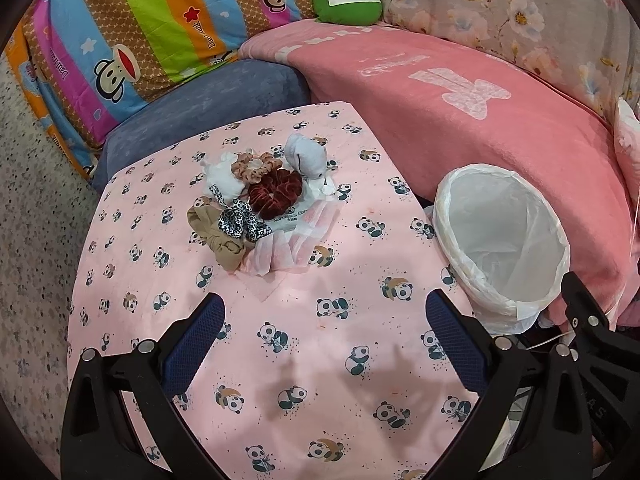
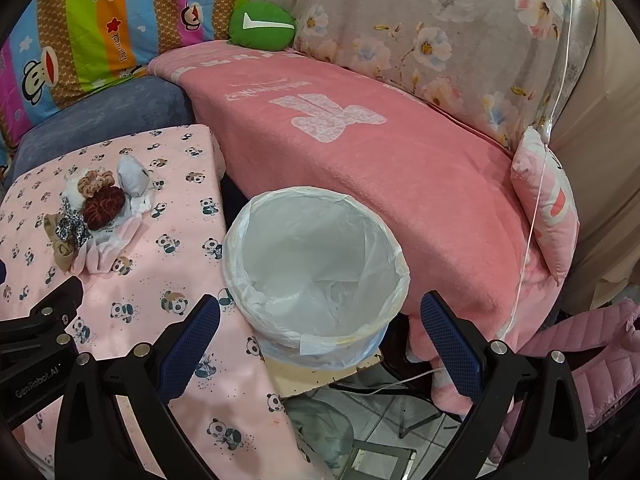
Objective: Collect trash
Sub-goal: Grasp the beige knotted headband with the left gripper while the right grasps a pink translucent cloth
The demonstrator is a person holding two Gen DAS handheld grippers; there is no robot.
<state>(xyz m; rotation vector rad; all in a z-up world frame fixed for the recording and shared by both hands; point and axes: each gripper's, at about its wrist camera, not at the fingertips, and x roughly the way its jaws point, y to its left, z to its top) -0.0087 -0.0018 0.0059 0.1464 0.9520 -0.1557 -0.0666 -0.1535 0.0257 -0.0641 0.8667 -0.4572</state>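
A pink blanket with pale lettering drapes the couch seat across the middle and right of the right wrist view, with a floral cover behind it in the upper right and a striped cartoon-monkey quilt filling the upper left of both views. The table under a pink panda-print cloth takes up the lower centre of the left wrist view and the lower left of the right wrist view. A bin lined with a white plastic bag sits at the centre of the right wrist view, just beside the table's right edge and against the blanket; in the left wrist view it is at the right. The left gripper hangs over the bare cloth at the bottom of its frame, blue-padded jaws spread wide with nothing between them. The right gripper is likewise wide and empty, its jaws framing the near rim of the bin. The trash lies in one pile at the table's centre: crumpled white and pink plastic wrappers, a white tissue wad, a pale grey crumpled piece, a dark red velvet scrunchie, a leopard-print ribbon, a tan knotted fabric and a beige scrunchie, all touching or overlapping. A green round cushion rests at the top.
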